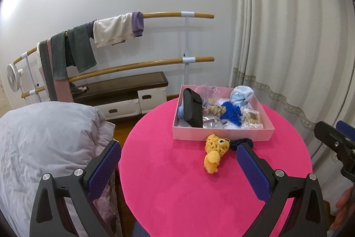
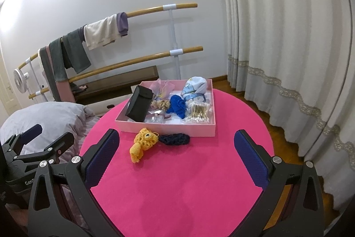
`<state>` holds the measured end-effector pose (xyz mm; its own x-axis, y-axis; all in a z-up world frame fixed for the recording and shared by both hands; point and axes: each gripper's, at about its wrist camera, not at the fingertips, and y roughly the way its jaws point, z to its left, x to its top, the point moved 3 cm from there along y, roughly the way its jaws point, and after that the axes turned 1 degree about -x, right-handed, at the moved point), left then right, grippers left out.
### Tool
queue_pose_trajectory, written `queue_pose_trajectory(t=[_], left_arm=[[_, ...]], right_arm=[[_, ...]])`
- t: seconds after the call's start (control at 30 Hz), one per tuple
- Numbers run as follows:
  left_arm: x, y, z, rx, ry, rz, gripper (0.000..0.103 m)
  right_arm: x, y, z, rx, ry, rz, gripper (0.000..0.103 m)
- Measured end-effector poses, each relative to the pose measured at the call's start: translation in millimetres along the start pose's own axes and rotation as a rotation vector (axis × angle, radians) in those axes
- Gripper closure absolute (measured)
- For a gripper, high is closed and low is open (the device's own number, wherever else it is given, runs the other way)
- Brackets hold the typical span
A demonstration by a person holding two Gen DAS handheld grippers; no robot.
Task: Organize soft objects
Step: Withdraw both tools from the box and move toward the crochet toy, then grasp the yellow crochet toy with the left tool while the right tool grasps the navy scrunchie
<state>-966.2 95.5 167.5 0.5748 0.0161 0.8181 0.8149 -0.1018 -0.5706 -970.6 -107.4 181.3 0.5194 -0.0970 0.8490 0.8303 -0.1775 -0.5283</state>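
— While both pairs of tongs hang over the near edge of the table, is either one carrying anything?

— No. The left tongs [image 1: 177, 161] stand spread wide with nothing between the blue pads, low in the left wrist view. The right tongs [image 2: 176, 152] are just as wide apart and bare in their own view. Both look released and waiting.

— What lies nearest to them?

— A yellow crochet toy [image 1: 214, 153] lies on the pink table [image 2: 177, 192], centre of frame, just ahead of the left tongs. Touching it on its right is a dark navy crochet piece [image 2: 175, 139]. Both sit just in front of the pink box [image 2: 166, 126], outside it.

— And in the box?

— Towards the middle of each frame, the box already holds a blue knitted item [image 2: 177, 107], a beige scrunchie [image 2: 160, 103], a pale printed fabric bundle [image 2: 195, 86] and some lilac gauzy fabric [image 2: 163, 86] at the back. A black case [image 2: 138, 107] leans at its left side, and a packet of cotton buds [image 2: 198, 113] rests at the right front.

— So how far along?

— I'd judge most of it done: the soft things are largely gathered in the box, and two crochet pieces are left on the table. The yellow one looks the likelier next pick for the left tongs, though that is a guess.
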Motion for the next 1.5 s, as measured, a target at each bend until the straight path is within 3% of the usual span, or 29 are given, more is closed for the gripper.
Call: queue_pose_trajectory(t=[0.8,1.5], left_arm=[[-8,39,-3,-0.026,-0.004,0.081,0.000],[-24,178,-35,-0.066,0.049,0.273,0.000]], right_arm=[[-10,28,-9,-0.012,0.016,0.065,0.000],[-44,119,-46,-0.047,0.067,0.256,0.000]])
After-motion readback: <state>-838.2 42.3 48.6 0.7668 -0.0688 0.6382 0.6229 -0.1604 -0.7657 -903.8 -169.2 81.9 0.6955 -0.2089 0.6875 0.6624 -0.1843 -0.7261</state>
